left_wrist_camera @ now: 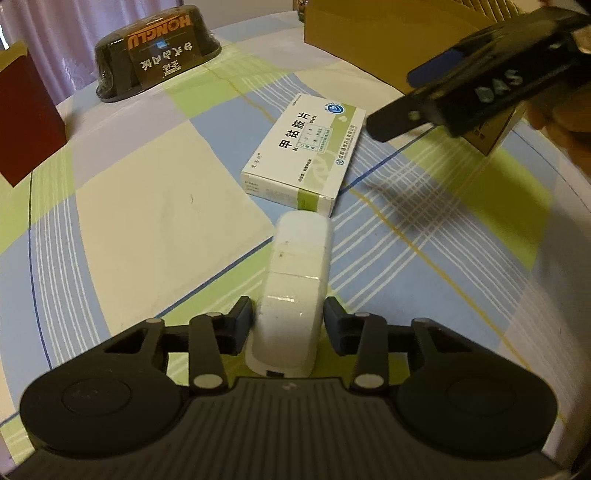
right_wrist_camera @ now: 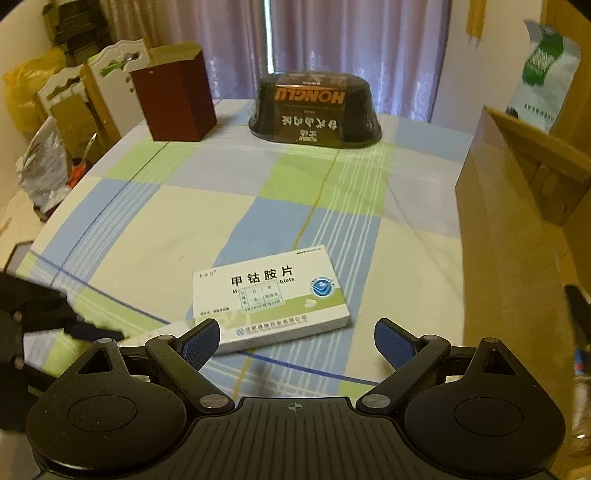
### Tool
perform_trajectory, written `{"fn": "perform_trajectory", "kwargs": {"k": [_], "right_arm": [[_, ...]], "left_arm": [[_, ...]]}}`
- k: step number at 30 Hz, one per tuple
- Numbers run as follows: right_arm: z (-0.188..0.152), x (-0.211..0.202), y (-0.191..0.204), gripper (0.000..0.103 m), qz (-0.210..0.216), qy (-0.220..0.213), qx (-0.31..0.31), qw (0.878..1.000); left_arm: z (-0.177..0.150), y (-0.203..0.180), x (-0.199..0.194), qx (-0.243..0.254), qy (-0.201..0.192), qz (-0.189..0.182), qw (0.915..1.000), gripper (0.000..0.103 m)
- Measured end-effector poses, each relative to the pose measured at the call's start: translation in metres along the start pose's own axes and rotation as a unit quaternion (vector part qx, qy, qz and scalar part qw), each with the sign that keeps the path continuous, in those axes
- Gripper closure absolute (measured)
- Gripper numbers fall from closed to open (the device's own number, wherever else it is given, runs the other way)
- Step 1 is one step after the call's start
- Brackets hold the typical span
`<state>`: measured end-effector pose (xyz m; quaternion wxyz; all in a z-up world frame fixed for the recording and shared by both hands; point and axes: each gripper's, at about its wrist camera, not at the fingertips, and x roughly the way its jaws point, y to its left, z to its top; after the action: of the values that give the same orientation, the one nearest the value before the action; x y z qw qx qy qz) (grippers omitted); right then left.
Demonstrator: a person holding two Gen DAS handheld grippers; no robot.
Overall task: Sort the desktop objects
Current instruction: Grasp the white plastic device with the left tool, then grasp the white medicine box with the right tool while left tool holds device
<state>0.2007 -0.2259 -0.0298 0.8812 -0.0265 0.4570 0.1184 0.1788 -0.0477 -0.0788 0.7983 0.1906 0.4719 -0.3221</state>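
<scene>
Black tub (right_wrist_camera: 315,110) reads HONGLU | white box (right_wrist_camera: 271,297) reads 甲钴胺片

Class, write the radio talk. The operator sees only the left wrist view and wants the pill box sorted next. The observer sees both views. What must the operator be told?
Operator: My left gripper is shut on the white case. Is the right gripper open?
Observer: Yes, its blue pads stand wide apart.
Operator: How does it sit relative to the pill box?
Observer: The box lies flat just ahead of it. One pad overlaps a near corner and the other is off to the side.
Operator: Anything behind the cardboard box?
Observer: A green-and-white bag shows beyond it.
</scene>
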Motion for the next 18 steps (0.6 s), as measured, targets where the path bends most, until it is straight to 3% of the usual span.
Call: {"fn": "perform_trajectory", "kwargs": {"k": [11,18], "right_arm": [[0.004,0.036,0.007,0.010,0.027,0.054,0.070,0.996],[0.009,0.046,-0.009,0.010,0.021,0.061,0.166,0.984]], "left_arm": [[-0.017,0.015,-0.016,-0.041,0.000,0.025,0.9989,0.067],[-0.019,0.026,-0.025,-0.064,-0.013,0.045,0.9968,0.067]]}}
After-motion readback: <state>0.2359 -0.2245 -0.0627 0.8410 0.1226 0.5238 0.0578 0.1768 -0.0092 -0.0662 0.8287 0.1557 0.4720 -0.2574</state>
